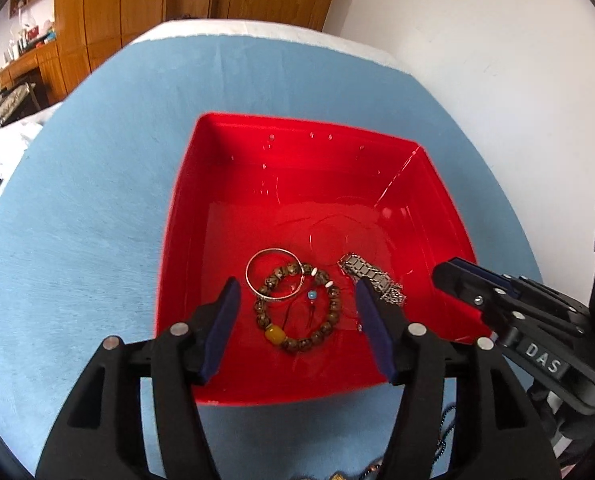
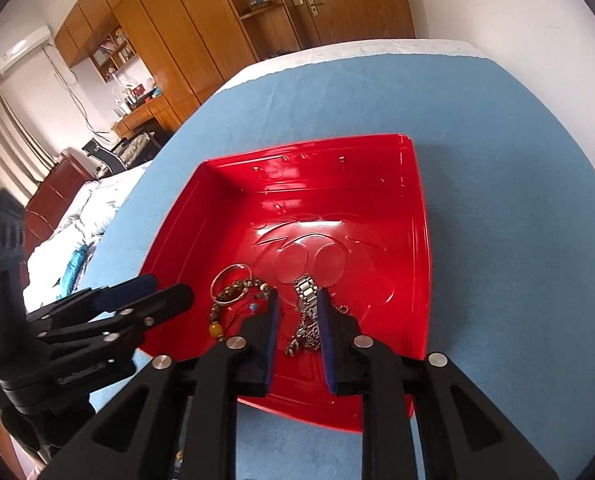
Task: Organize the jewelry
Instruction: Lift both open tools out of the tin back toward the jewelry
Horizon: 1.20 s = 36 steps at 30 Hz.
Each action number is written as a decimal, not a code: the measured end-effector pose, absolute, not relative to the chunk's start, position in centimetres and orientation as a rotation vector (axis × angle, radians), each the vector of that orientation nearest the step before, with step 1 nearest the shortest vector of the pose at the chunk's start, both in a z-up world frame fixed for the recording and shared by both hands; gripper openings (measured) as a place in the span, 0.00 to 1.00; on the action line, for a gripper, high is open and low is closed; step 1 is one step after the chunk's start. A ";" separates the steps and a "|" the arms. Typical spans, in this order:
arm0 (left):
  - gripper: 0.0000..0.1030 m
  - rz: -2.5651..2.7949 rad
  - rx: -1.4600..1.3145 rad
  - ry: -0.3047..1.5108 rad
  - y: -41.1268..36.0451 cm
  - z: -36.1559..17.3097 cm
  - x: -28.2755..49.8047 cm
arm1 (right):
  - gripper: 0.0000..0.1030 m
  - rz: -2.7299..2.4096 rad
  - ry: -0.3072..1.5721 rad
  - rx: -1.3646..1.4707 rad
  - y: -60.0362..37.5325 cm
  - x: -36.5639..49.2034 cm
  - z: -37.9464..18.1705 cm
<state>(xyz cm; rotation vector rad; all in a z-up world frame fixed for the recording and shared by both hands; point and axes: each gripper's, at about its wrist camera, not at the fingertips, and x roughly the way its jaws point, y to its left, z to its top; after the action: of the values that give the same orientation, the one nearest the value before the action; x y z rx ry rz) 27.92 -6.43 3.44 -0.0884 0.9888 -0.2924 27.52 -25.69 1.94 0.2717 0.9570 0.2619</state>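
While both grippers hang over the near edge of the red tray [image 1: 297,152], neither grips anything. Left gripper [image 1: 297,300] is spread wide, its blue pads either side of the bead bracelet [image 1: 297,312] below, not touching it. Right gripper [image 2: 297,304] has a narrower gap, still released, with the metal watch band [image 2: 306,286] and its chain tassel [image 2: 303,336] between the pads; contact unclear. Silver bangle [image 1: 272,276] lies on the tray floor overlapping the far-left part of the bead bracelet. Watch band sits just right of both. All three pieces are in the near half of the tray. Tray rests on a blue cloth [image 1: 97,160] over the table.
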 end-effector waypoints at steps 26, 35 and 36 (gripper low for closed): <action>0.57 -0.218 0.023 1.127 -1.0 -0.6 16.9 | 0.23 0.357 1.042 0.249 -23.8 19.8 1.8; 0.58 -0.238 0.014 1.163 -0.3 -2.9 15.1 | 0.37 0.347 1.120 0.282 -25.1 15.9 -0.7; 0.58 -0.241 0.016 1.167 -0.3 -3.2 15.0 | 0.37 0.345 1.127 0.285 -25.2 15.5 -0.9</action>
<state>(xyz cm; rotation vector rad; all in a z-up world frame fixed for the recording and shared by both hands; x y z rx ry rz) 15.02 -0.33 -3.18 0.0161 1.1669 -0.2408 15.50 -25.17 -0.90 0.2852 1.1267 0.3455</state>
